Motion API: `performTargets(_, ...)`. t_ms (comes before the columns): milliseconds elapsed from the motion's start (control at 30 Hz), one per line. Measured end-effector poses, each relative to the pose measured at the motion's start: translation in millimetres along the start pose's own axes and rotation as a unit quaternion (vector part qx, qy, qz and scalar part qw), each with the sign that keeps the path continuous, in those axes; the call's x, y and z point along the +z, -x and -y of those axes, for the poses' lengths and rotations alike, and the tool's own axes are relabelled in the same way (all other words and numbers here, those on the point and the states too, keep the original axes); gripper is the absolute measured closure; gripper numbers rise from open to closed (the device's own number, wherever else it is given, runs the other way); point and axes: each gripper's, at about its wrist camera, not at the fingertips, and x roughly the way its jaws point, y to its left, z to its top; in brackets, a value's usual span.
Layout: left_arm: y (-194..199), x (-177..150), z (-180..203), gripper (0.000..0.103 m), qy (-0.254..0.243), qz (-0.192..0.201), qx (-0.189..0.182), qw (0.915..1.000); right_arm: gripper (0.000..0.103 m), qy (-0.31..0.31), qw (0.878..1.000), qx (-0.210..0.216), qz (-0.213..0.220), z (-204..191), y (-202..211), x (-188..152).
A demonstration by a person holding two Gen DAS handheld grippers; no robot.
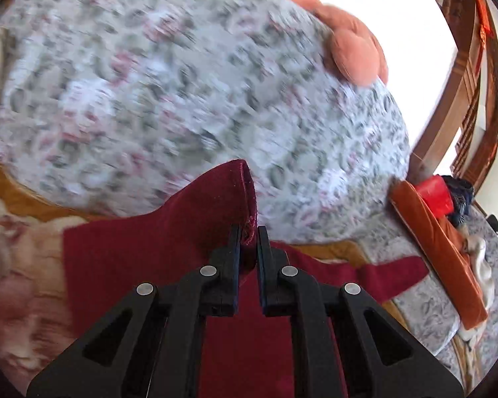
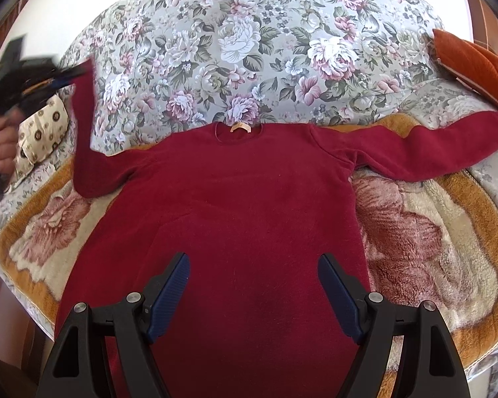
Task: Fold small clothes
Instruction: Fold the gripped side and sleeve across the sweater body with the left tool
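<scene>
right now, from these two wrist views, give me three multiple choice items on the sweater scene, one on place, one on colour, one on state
1. Where does the red sweater lie?
A. on a plush blanket with a golden border
B. on a bare wooden floor
C. hung on a rail

2. What colour is the flat cushion at the far right?
A. blue
B. orange
C. black

3. How does the left gripper stand?
A. wide open above the collar
B. jaws closed on the cuff of a lifted sleeve
C. resting on the floral pillow

Answers:
1 A, the blanket shows around the sweater's body.
2 B, it is rust orange in both views.
3 B, the sleeve cuff sits pinched between the jaws, while the right gripper is open.
</scene>
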Motion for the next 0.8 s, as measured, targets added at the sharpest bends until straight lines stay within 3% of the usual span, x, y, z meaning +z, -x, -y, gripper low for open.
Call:
performTargets(167, -89, -34, 52, 0.096, 0.015, -0.058, -0.013, 0.9981, 0.026, -0.012, 1.000, 0.013, -0.003, 5, -1, -1)
performTargets(300, -147, -69, 86, 0.096, -0.007, -0.119, -0.023, 0.9927, 0.026, -0.022, 1.000, 0.021, -0.003, 10, 0, -3)
performTargets(400, -167, -84, 108, 0.096, -0.041, -0.143, -0.022, 0.9886, 0.026, -0.024, 0.999, 0.021, 0.000, 11, 1, -4)
performTargets(533, -182, -93, 110, 0.096, -0.040, -0.164, -0.031, 0.9852, 0.026, -0.032, 0.999, 0.014, 0.003, 13, 2, -4)
performTargets(733, -205, -108, 110, 0.095, -0.051, -0.190, -0.017, 0.9803, 0.026, -0.032, 0.999, 0.017, -0.001, 12, 0, -4)
performTargets(800, -214, -113, 110, 0.089, -0.050, -0.215, -0.019, 0.9752, 0.026, -0.035, 0.999, 0.017, -0.002, 13, 0, -4)
